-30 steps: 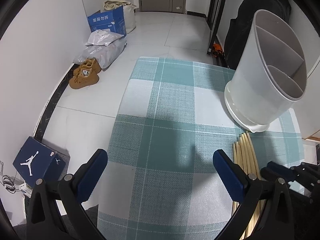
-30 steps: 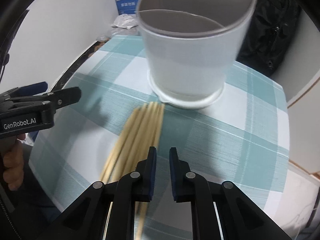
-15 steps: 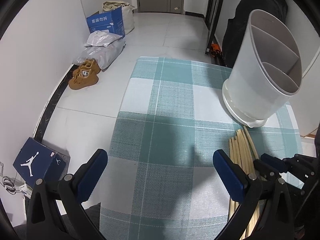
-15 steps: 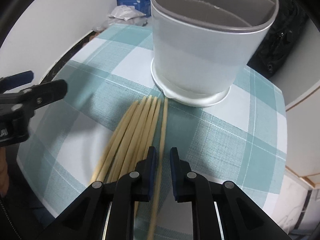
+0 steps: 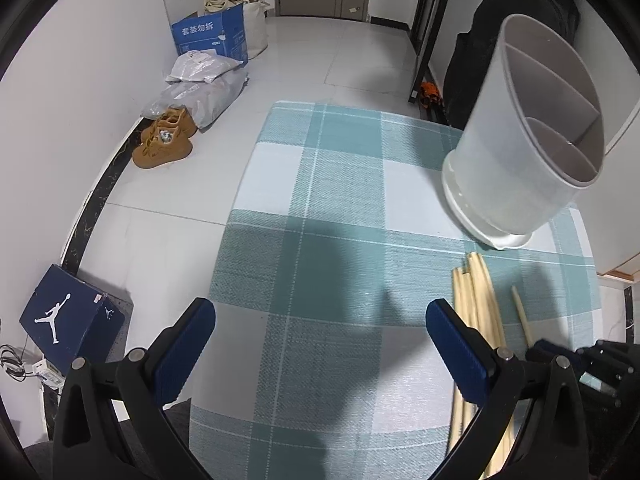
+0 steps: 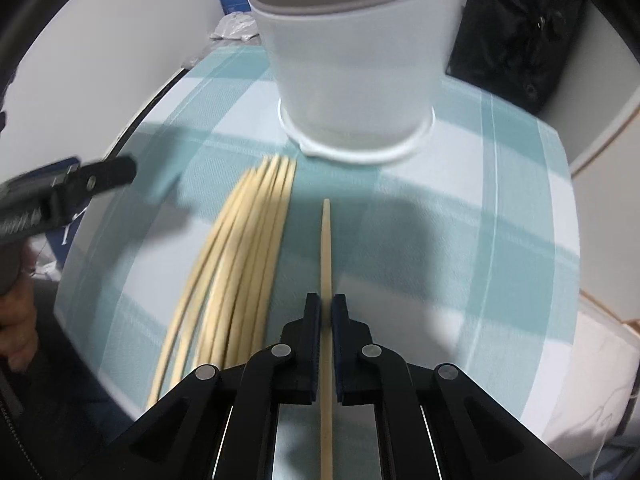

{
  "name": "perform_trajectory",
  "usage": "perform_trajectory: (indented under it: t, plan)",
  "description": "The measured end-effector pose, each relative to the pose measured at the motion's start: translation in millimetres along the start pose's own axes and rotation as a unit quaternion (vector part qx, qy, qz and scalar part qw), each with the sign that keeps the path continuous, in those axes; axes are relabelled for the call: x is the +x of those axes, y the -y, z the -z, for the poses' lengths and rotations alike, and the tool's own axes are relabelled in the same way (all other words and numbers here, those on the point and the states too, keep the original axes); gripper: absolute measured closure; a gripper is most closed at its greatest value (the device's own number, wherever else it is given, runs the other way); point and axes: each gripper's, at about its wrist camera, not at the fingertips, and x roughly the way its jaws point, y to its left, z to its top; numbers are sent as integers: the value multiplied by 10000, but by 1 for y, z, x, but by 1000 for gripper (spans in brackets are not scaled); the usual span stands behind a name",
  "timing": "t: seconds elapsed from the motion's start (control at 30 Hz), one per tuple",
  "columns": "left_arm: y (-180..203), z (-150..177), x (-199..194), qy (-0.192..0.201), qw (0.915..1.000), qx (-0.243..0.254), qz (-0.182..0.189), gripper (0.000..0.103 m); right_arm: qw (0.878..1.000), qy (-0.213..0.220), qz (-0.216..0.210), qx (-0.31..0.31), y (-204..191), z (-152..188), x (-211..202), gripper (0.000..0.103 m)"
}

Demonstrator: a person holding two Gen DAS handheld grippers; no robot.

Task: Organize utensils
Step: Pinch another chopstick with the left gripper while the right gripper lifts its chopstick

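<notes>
A white utensil holder (image 6: 352, 64) with three compartments stands on the teal checked tablecloth (image 6: 460, 208); it also shows in the left wrist view (image 5: 528, 148). A bundle of several wooden chopsticks (image 6: 240, 248) lies in front of it, also seen in the left wrist view (image 5: 478, 300). My right gripper (image 6: 326, 312) is shut on a single chopstick (image 6: 326, 248), held apart from the bundle and pointing at the holder; it shows in the left wrist view too (image 5: 520, 314). My left gripper (image 5: 320, 328) is open and empty, left of the bundle.
On the floor to the left are brown shoes (image 5: 164, 144), plastic bags (image 5: 200, 88), a blue carton (image 5: 212, 36) and a blue shoebox (image 5: 68, 320). A black bag (image 5: 520, 32) stands behind the holder.
My right gripper has closed on one chopstick and drawn it to the right, away from the bundle. The left gripper has stayed open and shifted slightly.
</notes>
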Motion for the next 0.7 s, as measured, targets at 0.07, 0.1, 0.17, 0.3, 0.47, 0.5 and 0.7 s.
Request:
perform_trajectory:
  t: [0.07, 0.1, 0.17, 0.3, 0.47, 0.5, 0.7]
  plan:
    - [3, 0, -2, 42, 10000, 52, -11, 1, 10000, -15, -4, -69, 0, 6, -2, 98]
    - [4, 0, -2, 56, 10000, 76, -17, 1, 9999, 31, 21, -96, -1, 7, -3, 98]
    - [4, 1, -1, 41, 9999, 107, -25, 1, 9998, 62, 77, -172, -4, 4, -2, 94]
    - [1, 5, 3, -108, 9999, 111, -6, 1, 9992, 176, 137, -319, -6, -7, 2, 77]
    - [-2, 13, 3, -275, 9995, 42, 123, 1, 9988, 349, 190, -291, -11, -18, 8, 70]
    - [-1, 15, 2, -293, 9994, 78, 164, 1, 9987, 371, 193, -274, -11, -20, 9, 71]
    - [26, 27, 1, -365, 9960, 709, 406, 1, 9989, 462, -46, 19, 1, -17, 1, 99]
